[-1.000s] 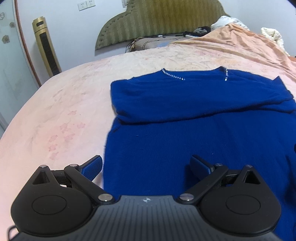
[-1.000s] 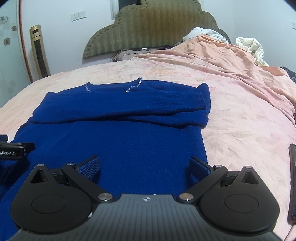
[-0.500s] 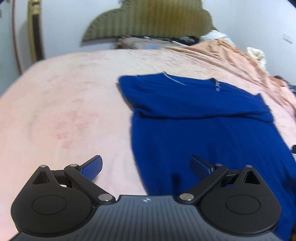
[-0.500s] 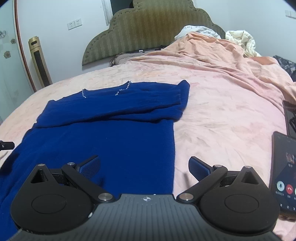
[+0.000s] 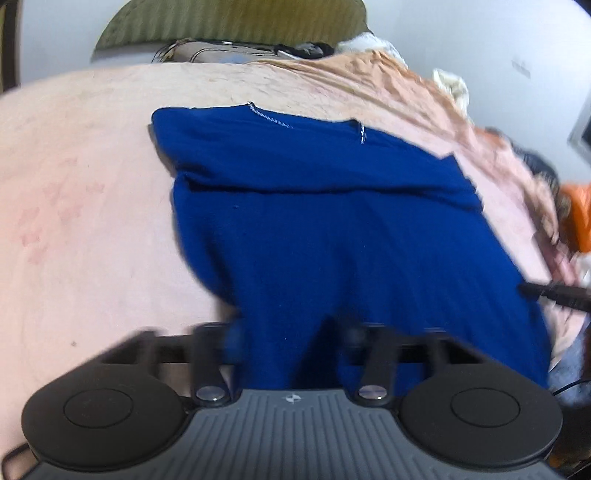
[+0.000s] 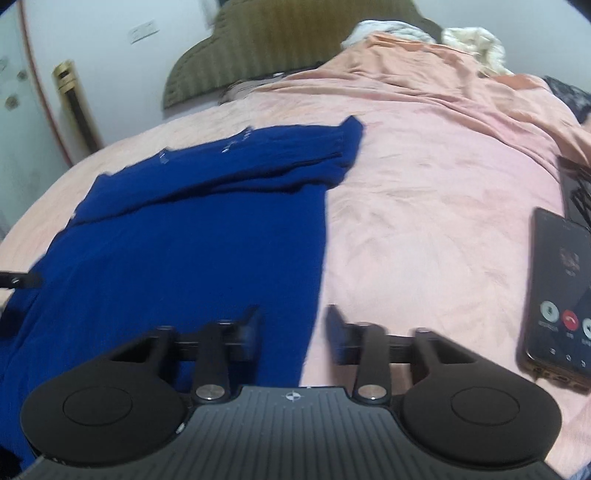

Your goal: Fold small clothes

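The blue sweater (image 5: 332, 229) lies flat on the pink bed sheet (image 5: 92, 221), its sleeves folded across the chest just below the neckline, which points toward the green headboard (image 5: 229, 22). Both views are smeared by motion, so the fingertips and the sweater's near hem are hard to make out, and the hem itself is hidden behind the gripper bodies.

The left gripper (image 5: 291, 336) sits at the sweater's near left corner; its jaws are closing, with a raised fold of blue cloth between them, though the blur does not show whether the pads yet press on it. The right gripper (image 6: 291, 332) sits at the sweater's near right edge; its jaws are closing too, a clear gap still between them, one finger over the cloth and the other over the sheet, with the sweater's edge running between.

Right of the sweater, a phone (image 6: 557, 295) lies on the sheet, its screen lit, its far side cut off by the frame. A rumpled orange blanket (image 6: 424, 74) covers the bed beyond the sweater's right shoulder.
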`<action>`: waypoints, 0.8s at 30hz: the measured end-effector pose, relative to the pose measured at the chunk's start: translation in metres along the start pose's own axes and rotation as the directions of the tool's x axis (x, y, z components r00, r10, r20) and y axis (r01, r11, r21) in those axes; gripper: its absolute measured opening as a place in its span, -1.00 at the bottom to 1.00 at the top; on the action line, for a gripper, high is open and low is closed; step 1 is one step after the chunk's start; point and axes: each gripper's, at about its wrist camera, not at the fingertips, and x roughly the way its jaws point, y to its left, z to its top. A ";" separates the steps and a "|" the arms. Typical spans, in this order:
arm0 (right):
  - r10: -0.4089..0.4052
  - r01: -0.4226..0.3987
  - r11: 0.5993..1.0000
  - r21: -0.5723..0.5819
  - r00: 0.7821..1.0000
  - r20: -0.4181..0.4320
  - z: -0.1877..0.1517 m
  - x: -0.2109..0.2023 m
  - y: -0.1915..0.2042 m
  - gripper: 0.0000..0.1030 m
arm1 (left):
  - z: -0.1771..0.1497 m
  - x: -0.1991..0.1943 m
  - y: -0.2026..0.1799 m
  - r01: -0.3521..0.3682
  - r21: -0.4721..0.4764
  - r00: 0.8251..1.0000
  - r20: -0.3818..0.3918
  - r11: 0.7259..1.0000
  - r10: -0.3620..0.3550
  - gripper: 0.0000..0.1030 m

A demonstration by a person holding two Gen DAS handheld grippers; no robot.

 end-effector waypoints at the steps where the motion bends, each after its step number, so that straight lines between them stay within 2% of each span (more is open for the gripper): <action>1: -0.001 0.001 1.000 -0.014 1.000 0.000 0.000 0.001 0.003 -0.71 | 0.000 0.000 0.001 0.008 -0.010 1.000 -0.007 1.000 -0.008 -0.81; 2: -0.001 0.001 1.000 -0.021 1.000 0.002 0.000 0.000 0.005 -0.87 | 0.002 0.000 0.003 0.026 -0.033 1.000 -0.012 0.999 -0.026 -0.84; 7: 0.014 -0.013 1.000 -0.007 0.998 0.053 0.008 -0.009 0.009 -0.89 | 0.009 -0.014 0.000 0.015 -0.034 0.999 0.034 0.999 -0.013 -0.87; 12: 0.018 -0.016 1.000 -0.016 0.989 0.146 0.035 -0.023 0.009 -0.90 | 0.031 -0.028 0.004 0.021 -0.060 0.993 0.114 0.998 -0.014 -0.87; 17: -0.012 0.027 0.997 -0.075 0.980 0.197 0.071 -0.007 0.009 -0.90 | 0.061 -0.014 0.009 -0.040 -0.069 0.988 0.147 0.997 0.050 -0.87; 20: -0.018 0.032 0.997 -0.065 0.979 0.202 0.092 0.014 0.002 -0.90 | 0.074 0.002 0.012 -0.080 -0.066 0.985 0.145 0.995 0.089 -0.87; 24: -0.056 0.070 0.995 -0.066 0.978 0.202 0.112 0.046 -0.004 -0.90 | 0.086 0.027 0.012 -0.182 -0.038 0.972 0.142 0.983 0.185 -0.87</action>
